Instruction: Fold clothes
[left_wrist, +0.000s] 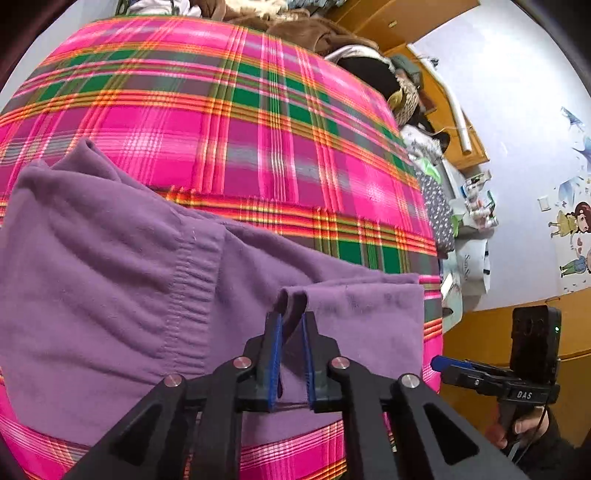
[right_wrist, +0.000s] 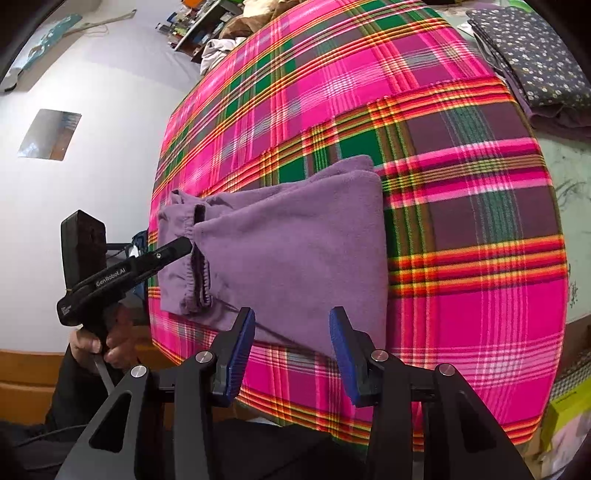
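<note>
Plaid blanket (right_wrist: 461, 229), purple garment (left_wrist: 110, 277) pinched by left gripper (left_wrist: 292, 354)

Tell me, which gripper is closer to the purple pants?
Left. The left gripper has its jaws pinched on a fold of the purple pants near the waistband. The right gripper hangs open at the near edge, not clearly touching them.

White letters "DAS" stand on the black plastic right tongs (left_wrist: 437, 363); "Genrobot.AI" stands on the black plastic left tongs (right_wrist: 184, 244).
</note>
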